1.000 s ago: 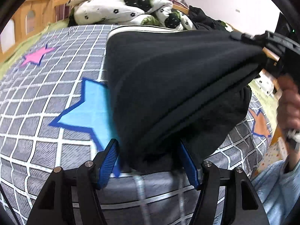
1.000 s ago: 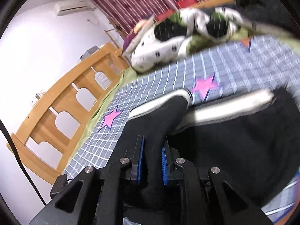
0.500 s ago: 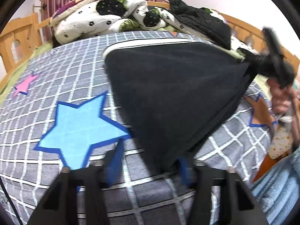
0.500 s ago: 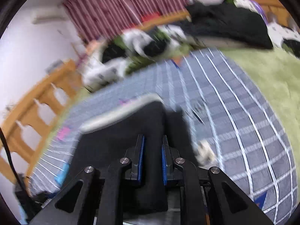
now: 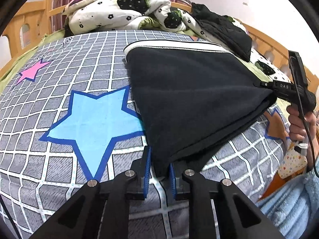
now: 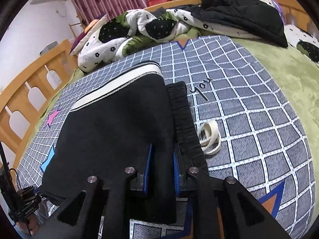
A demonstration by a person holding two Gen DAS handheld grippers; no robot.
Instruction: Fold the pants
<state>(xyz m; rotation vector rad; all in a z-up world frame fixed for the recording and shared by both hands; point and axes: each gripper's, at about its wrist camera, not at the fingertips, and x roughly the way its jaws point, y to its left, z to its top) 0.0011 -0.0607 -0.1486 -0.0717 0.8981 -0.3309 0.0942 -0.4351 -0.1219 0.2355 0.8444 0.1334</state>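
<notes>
Since the earlier frame, the left gripper (image 5: 159,171) has been closed onto the near corner of the black pants (image 5: 191,99), where its jaws previously stood wide around the cloth. The right gripper (image 6: 161,169) is clamped on the folded edge beside the waistband (image 6: 185,119). The pants are thus held at both near corners on the bed (image 5: 59,79), presumably so that the next fold can be carried evenly toward the white-striped far edge (image 5: 175,44).

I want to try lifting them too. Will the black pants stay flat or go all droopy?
Probably droopy: the black pants sag between the left tool and the right tool. Likely soft and thick, since the folded edge bunches up.
</notes>
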